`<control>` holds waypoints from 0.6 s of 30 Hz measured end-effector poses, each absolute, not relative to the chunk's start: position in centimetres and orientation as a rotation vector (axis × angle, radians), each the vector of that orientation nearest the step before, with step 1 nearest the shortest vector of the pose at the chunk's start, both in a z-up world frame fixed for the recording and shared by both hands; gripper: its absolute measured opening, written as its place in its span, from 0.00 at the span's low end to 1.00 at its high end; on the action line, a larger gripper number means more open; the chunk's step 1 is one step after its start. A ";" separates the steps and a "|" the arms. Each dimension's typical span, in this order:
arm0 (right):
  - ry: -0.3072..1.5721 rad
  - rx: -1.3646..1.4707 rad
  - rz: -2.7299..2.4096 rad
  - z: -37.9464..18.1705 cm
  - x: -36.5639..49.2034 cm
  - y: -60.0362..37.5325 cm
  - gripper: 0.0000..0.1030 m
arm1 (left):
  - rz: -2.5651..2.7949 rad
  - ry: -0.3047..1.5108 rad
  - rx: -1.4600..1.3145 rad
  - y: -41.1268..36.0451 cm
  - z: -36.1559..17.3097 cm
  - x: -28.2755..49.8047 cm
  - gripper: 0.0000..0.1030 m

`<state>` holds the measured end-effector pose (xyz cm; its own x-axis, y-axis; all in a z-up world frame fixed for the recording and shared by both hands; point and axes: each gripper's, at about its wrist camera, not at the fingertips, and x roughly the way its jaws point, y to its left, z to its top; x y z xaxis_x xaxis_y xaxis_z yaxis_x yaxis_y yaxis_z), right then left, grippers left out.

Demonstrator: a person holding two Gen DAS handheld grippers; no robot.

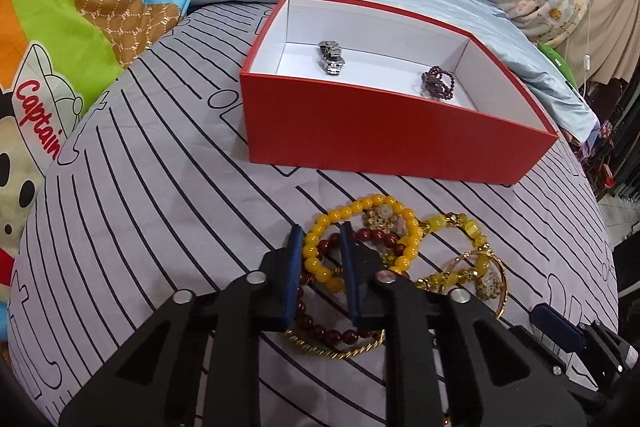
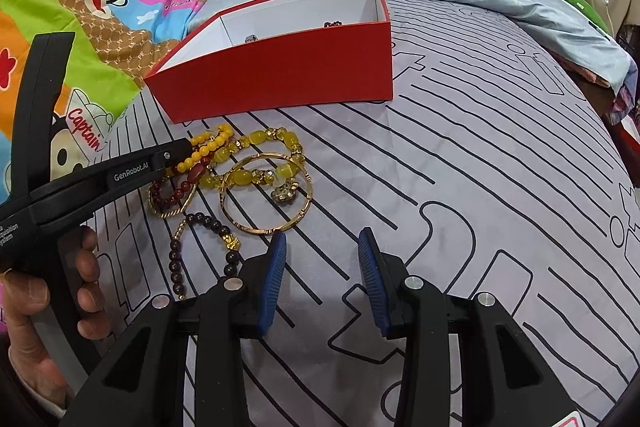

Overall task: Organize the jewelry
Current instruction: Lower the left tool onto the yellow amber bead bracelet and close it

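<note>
We have the left gripper [image 1: 322, 241] lowered into the heap of jewelry, its blue pads narrowed around one side of the yellow bead bracelet [image 1: 360, 239]. The beads sit between the pads and appear clamped, so we read this as a grasp on that bracelet; the dark red bead bracelet [image 1: 332, 331] lies directly beneath and may be touched as well. The right gripper [image 2: 322, 247] hangs released, jaws apart with nothing between them, over bare striped bedsheet [image 2: 480, 187] just beside the gold bangle [image 2: 266, 193].

The step in hand is pick-up: one piece is being taken from the heap for transfer. The remaining pieces lie tangled on the sheet in front of the red box [image 1: 360, 131], which stands open and already contains a silver watch [image 1: 332, 57] and a purple bead bracelet [image 1: 438, 81].

The next move, in our judgement, calls for a slow vertical lift, since neighbouring strands overlap the yellow beads and may drag along.
</note>
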<state>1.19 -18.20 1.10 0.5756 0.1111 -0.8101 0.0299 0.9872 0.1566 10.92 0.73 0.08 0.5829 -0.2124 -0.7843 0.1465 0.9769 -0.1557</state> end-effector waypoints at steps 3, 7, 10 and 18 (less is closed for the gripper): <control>0.957 0.160 0.048 1.1 1.2 -18.2 0.36 | -0.214 0.926 -0.076 0.7 0.1 10.7 0.10; 0.958 0.157 0.047 1.2 1.2 -18.2 0.36 | -0.219 0.921 -0.085 0.8 0.3 10.2 0.08; 0.956 0.159 0.047 1.2 1.2 -18.1 0.36 | -0.224 0.909 -0.094 1.0 0.9 9.9 0.07; 0.941 0.153 0.052 2.0 1.4 -18.1 0.36 | -0.248 0.858 -0.123 1.5 3.5 8.9 0.07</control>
<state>1.41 -18.13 2.01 0.5887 0.1113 -0.8006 0.0223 0.9879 0.1536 8.87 1.55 3.47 0.6275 -0.2653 -0.7320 0.1670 0.9641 -0.2063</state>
